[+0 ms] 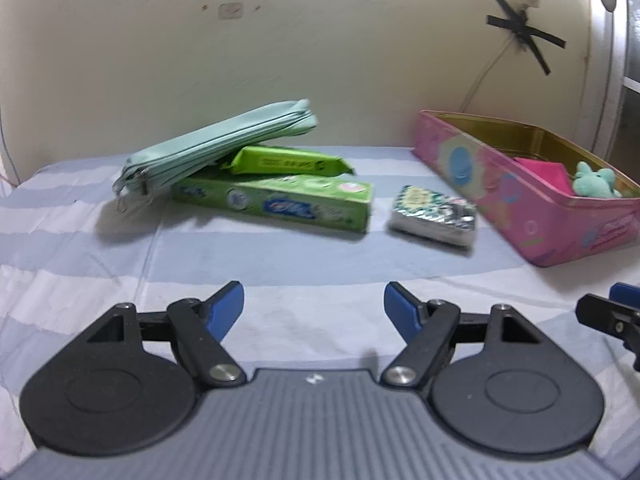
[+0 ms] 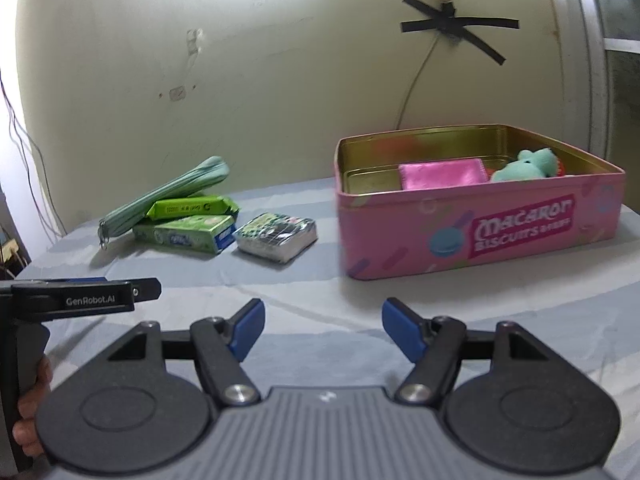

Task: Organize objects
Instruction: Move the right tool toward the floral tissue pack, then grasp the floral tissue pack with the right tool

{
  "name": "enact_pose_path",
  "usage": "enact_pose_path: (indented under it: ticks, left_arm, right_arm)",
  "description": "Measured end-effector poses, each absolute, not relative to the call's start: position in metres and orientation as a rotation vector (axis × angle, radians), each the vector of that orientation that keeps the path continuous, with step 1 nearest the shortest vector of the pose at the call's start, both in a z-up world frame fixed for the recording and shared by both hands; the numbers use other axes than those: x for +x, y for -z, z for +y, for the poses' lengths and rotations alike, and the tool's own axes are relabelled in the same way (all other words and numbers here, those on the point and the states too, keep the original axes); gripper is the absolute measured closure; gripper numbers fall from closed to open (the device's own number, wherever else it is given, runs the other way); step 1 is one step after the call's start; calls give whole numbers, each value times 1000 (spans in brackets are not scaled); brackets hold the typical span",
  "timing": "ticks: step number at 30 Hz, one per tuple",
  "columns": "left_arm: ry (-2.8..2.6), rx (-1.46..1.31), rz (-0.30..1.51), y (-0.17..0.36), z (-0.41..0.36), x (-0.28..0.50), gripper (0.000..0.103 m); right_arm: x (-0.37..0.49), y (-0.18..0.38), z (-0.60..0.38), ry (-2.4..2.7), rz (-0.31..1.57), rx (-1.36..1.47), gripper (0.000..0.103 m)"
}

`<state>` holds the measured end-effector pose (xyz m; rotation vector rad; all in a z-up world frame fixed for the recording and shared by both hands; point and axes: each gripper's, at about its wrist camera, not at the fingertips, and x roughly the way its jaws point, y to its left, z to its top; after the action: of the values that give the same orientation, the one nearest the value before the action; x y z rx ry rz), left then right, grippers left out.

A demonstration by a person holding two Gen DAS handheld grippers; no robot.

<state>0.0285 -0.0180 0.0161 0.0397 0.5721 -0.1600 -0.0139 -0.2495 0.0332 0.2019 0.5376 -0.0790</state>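
Left tool [image 1: 314, 312]: blue pads apart, nothing between them, hovering over the striped sheet [image 1: 280, 256]. Right tool [image 2: 323, 330]: pads apart too, empty.

Right view alone shows the left tool from the side at the left edge, its black bar printed "GenRobot.AI", with a hand [image 2: 30, 404] gripping the handle below. Left view catches only a black corner of the right tool at its right edge.

Mid-distance on the sheet: a foil-wrapped packet [image 1: 434, 216] with a green pattern lies alone, between the green pile and the tin. Left of it, a long green toothpaste box [image 1: 276, 202] lies flat; a lime-green wrapped pack [image 1: 286, 162] sits on top, and a mint zip pouch [image 1: 216, 148] leans tilted across both, zipper pull hanging at its low end.

Right side: an open pink tin [image 2: 480, 236], gold inside. Right view reads the front, "Macaron Biscuits", and shows the interior: 1 pink cloth square [image 2: 442, 174], 1 teal plush toy [image 2: 528, 166] beside it.

Far: cream wall, black tape cross [image 2: 456, 32] over a cable.
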Motion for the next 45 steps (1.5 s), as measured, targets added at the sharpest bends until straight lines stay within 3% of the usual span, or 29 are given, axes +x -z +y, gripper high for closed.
enact_pose_path:
  ticks: [16,25,28,30,36,37,39,42,45]
  left_arm:
    - [118,-12,571,-13,26,50,24]
    - [97,-149,583,-8,57,60,22]
    - [102,-185,583,-7,61,59,18]
    - [108,-199,583,-7,63,61,18]
    - [121,-226,587,-7,66,62,17]
    - [122,-229,589,-7,67,62,17]
    - [125,-231,589,-7,67,63,17]
    - [131,-231,586,-7,66,62,17]
    - [183,-246,561,-9,67,58,17]
  right_arm:
    - [23,-40,-205,-18,563,59,36]
    - [99,-60,-175,-133,596,-192,36]
    - [146,-69,-173,-210,700,-245,27]
    - [175,-67,-172,-243,790,-289,14]
    - [222,-40,-164,-228,976,-426,6]
    - [223,-40,-168,-232,986,-389,9]
    - [222,-42,-179,-265,1023,-289,25]
    - [197,-42,-182,-298,992,-281,37]
    - [156,-42,-176,-354,948,-284,38]
